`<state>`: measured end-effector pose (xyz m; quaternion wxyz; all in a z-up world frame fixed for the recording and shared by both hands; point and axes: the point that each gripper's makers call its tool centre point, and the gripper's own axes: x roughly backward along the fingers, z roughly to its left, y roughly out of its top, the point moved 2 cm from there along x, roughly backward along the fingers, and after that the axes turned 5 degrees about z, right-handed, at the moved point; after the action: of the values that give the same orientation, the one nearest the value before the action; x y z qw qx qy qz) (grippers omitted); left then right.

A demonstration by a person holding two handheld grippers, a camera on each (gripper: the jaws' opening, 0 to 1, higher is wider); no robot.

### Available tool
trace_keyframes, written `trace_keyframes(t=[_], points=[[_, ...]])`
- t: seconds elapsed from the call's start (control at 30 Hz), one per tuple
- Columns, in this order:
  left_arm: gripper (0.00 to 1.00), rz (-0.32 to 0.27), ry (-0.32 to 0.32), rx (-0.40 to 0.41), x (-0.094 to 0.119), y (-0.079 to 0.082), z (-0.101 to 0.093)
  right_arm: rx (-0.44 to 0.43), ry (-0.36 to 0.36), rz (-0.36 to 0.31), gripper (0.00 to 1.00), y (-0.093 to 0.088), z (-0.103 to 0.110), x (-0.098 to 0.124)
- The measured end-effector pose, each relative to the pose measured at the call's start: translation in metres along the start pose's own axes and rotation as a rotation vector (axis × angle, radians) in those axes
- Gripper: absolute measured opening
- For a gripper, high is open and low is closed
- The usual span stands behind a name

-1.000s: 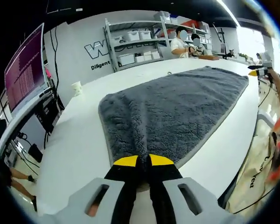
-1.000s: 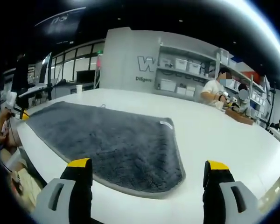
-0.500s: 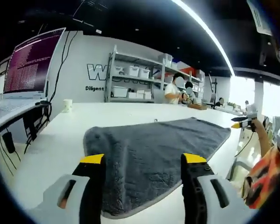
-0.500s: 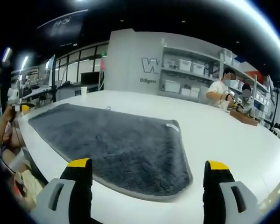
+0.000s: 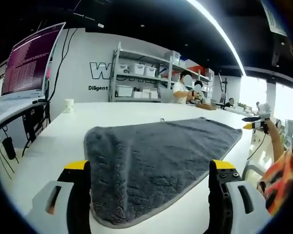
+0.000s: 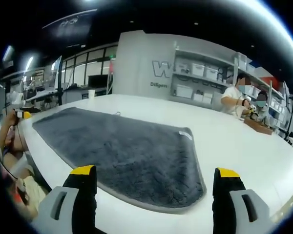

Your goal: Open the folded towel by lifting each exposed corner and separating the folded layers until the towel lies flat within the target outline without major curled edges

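A: Start at the tools. What are they doing?

B: The left hand-held gripper has its two yellow-tipped jaws spread wide and holds nothing. Between them lies the near end of the grey towel. The right hand-held gripper is also wide open and empty, with the towel's opposite end between its jaws.

A: And the towel itself?

B: It lies spread along a long white surface, looking like a single plush layer with a stitched border. In the right gripper view a small white label sits at a far corner. In the left gripper view the near left corner looks slightly humped, possibly a curl or a soft fold; I cannot tell which. I cannot make out a target outline on the surface.

A: So what does the step call for?

B: My judgement is that unfolding is nearly done and what remains is smoothing. I would bring the left jaws low over that humped corner, pinch only the border, and draw it outward along the surface rather than lifting high, so the pile does not drag and wrinkle.

A: Anything beyond?

B: Storage shelves, a monitor, a paper cup and seated people at the far end.
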<state>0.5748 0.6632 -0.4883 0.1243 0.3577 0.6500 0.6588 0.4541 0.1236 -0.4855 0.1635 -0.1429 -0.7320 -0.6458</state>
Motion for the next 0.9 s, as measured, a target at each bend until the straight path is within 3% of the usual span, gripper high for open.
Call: trace_keyframes(t=[0.9], points=[[1.0,-0.015,0.014,-0.009,-0.0006,0.0041,-0.0014,0.003,0.002,0.001,0.99,-0.0027,0.0013,0.0018]])
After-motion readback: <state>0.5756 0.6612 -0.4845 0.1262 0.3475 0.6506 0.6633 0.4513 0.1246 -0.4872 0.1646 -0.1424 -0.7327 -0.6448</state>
